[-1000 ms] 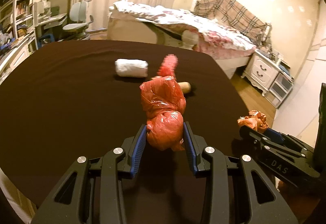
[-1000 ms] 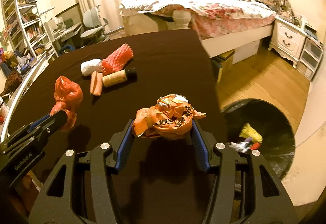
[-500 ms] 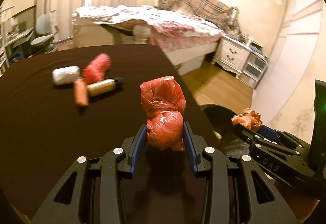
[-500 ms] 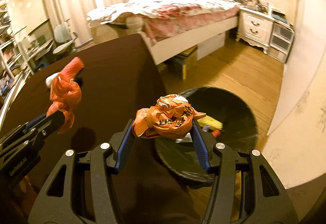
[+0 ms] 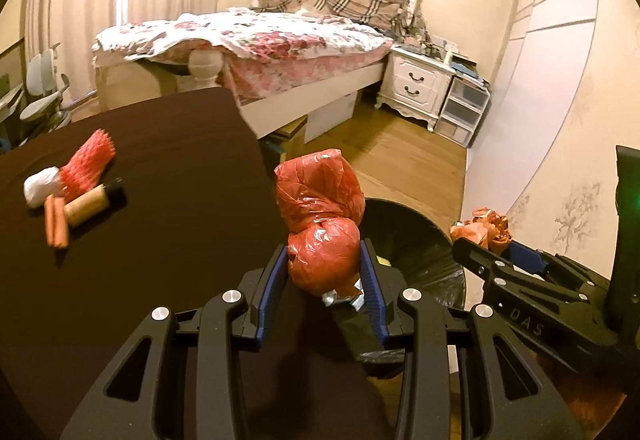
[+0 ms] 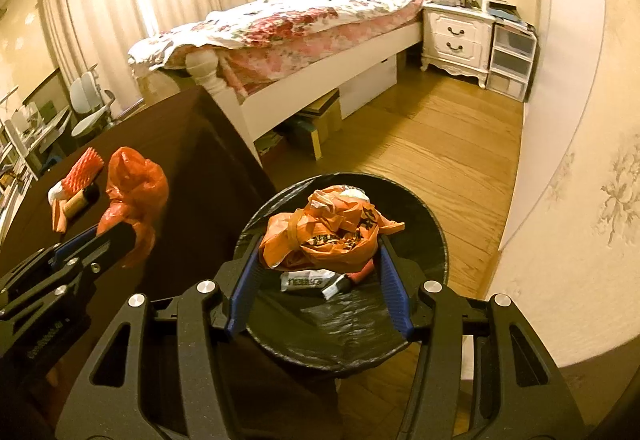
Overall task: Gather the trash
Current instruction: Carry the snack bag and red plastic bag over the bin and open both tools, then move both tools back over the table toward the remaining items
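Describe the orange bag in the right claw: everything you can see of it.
The orange bag is thin, crinkly plastic, crumpled into a loose ball with a knotted twist on its left side and dark printed marks on the front. Something white shows at the top. The right claw is shut on it, a blue pad pressing each side, and holds it in the air above the open black-lined bin. Nothing else touches it. From the left claw's camera it shows as a small bundle.

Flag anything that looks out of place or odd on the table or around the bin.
Nothing looks spilled or damaged. A loose cluster of trash lies on the table. The bin already holds scraps. Each gripper clamps a crumpled bag: red bag left, orange bag right.
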Motion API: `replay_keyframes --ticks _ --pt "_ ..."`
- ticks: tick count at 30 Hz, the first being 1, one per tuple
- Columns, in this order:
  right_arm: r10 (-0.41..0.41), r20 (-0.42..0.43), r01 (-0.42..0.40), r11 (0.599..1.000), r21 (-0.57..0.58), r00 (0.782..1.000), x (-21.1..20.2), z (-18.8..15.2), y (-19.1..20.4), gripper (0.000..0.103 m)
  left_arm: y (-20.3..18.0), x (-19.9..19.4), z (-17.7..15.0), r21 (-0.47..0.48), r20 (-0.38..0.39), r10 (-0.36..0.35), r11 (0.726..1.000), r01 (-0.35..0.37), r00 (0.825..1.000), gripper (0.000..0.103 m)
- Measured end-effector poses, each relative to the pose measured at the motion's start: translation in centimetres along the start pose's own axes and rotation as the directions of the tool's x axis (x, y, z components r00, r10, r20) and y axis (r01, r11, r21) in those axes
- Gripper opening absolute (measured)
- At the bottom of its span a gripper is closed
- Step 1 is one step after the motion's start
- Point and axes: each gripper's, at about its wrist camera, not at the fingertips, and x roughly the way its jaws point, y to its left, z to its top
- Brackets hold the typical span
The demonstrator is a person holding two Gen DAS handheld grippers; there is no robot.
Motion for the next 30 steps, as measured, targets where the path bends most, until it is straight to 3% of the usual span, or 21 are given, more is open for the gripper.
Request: replay_keyframes --ticks 9,12,14,16,17,23,30 --pt "-0.009 0.004 0.009 1.000 0.023 1.000 0.9 0.1 -1.4 0.053 -1.8 2.1 0.5 0.032 -0.016 0.004 0.999 -0.004 1.000 0.038" --pt "-0.012 0.004 0.012 0.999 0.034 1.000 1.2 0.0 -2.2 0.059 -1.9 2.9 0.9 0.039 -0.031 -0.001 0.999 0.002 1.000 0.039" --pt "-0.019 0.003 0.019 0.999 0.047 1.000 1.4 0.0 -2.7 0.067 -1.8 3.1 0.9 0.035 -0.049 -0.005 0.999 0.007 0.999 0.047" --pt "-0.023 0.005 0.022 0.998 0.064 1.000 1.5 0.0 -3.4 0.067 -1.5 3.0 1.0 0.009 -0.050 -0.001 1.000 0.002 0.999 0.068" --pt "-0.029 0.003 0.028 0.997 0.070 1.000 1.5 -0.1 -3.6 0.067 -1.3 2.8 1.0 -0.006 -0.043 -0.002 1.000 0.002 0.999 0.070" --pt "-0.037 -0.002 0.037 0.996 0.082 0.999 1.4 -0.4 -4.1 0.067 -0.7 2.2 0.9 -0.031 -0.037 0.009 0.999 -0.010 0.999 0.073" --pt "-0.016 -0.006 0.016 0.998 0.058 1.000 1.0 -0.8 -2.1 0.067 0.1 0.6 0.5 -0.013 -0.004 0.083 0.996 -0.083 0.997 0.073"
